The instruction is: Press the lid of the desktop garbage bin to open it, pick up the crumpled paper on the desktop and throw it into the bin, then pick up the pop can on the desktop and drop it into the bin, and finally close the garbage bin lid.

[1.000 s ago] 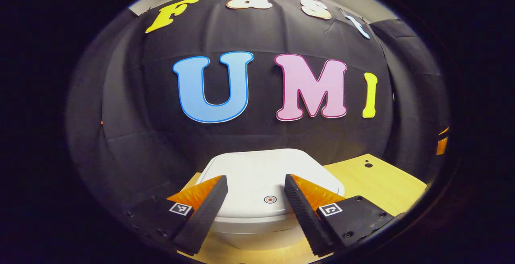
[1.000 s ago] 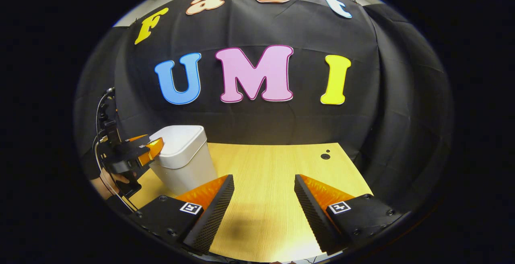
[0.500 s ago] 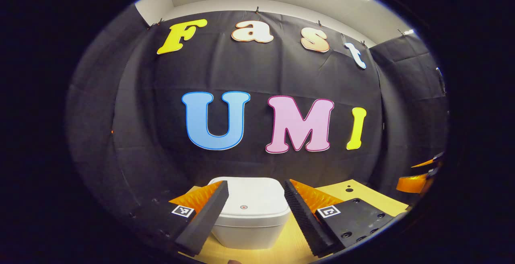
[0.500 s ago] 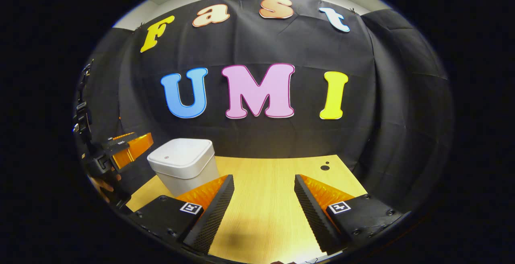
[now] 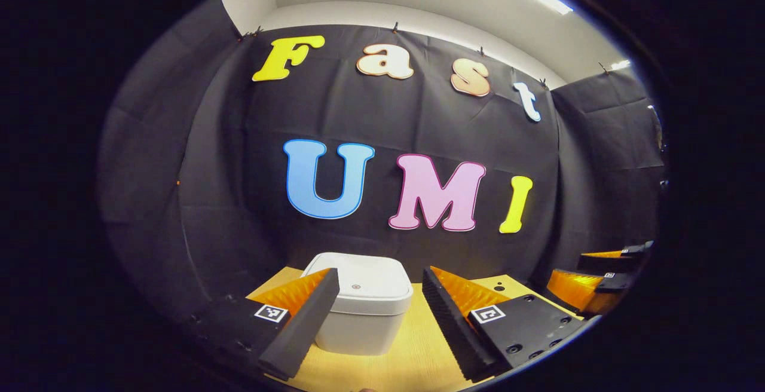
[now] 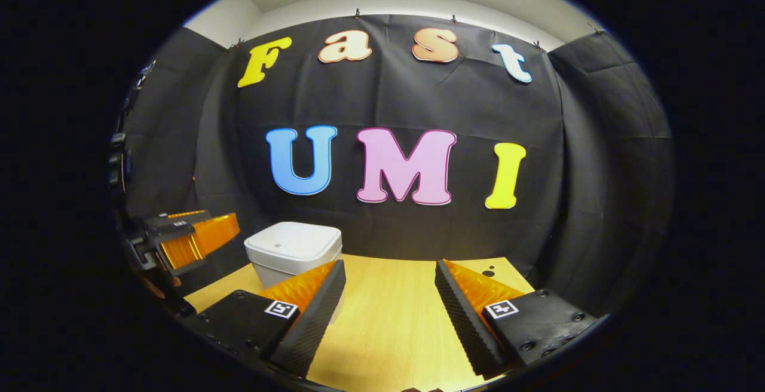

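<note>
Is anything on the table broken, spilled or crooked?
Nothing stands out. The white plastic desktop bin stands upright on the light wooden table with its lid flat and shut. No spill or damage shows on the wood around it. The left gripper and right gripper are both open, holding nothing.

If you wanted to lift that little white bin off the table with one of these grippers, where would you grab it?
Probably across the bin body just under the lid, coming straight in from the front with the left gripper. The body has flat, slightly tapering sides, and the overhanging lid rim would likely stop the fingers slipping upward. Whether the open fingers can span it is hard to tell.
</note>
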`<control>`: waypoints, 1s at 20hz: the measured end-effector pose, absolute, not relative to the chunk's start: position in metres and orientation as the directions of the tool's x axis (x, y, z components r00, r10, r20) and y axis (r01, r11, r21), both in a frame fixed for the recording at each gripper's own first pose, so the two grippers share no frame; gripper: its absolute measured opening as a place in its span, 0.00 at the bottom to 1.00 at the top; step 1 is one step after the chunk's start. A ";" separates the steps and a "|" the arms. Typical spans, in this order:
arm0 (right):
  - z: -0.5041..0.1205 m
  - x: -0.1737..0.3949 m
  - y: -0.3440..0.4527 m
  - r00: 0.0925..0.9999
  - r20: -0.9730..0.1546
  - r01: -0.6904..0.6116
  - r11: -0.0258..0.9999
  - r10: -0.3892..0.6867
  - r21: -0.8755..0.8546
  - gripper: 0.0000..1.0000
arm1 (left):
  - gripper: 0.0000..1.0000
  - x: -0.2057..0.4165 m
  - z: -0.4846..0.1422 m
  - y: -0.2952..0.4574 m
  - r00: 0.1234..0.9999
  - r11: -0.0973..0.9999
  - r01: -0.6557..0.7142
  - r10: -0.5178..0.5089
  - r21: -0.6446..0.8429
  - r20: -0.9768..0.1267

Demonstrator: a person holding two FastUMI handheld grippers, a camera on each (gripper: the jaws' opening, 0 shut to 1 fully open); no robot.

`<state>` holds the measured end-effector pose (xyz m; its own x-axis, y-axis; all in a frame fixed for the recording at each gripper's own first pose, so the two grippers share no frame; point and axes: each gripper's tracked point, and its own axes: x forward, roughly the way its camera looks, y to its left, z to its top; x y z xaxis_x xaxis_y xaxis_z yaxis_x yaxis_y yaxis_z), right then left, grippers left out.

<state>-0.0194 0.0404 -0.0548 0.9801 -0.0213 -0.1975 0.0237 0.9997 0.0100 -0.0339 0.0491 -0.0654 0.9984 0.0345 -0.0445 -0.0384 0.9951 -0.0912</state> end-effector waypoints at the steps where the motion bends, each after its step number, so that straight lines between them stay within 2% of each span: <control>1: -0.049 -0.019 0.042 0.984 -0.180 0.015 1.000 -0.013 0.012 0.97 | 0.95 -0.035 -0.070 0.046 0.998 0.995 -0.040 0.035 -0.092 -0.058; 10: -0.029 -0.001 0.000 0.994 -0.104 -0.036 0.999 0.038 0.014 0.97 | 0.95 -0.038 -0.042 0.022 0.997 0.997 -0.070 0.072 -0.040 0.033; 13: -0.030 -0.002 -0.005 0.994 -0.101 -0.046 0.999 0.047 0.009 0.97 | 0.95 -0.036 -0.035 0.024 0.994 0.994 -0.106 0.105 0.023 0.038; 20: -0.020 -0.006 -0.002 0.995 -0.060 -0.073 0.997 0.075 0.032 0.97 | 0.95 -0.036 -0.028 0.013 0.994 0.995 -0.095 0.093 0.033 0.054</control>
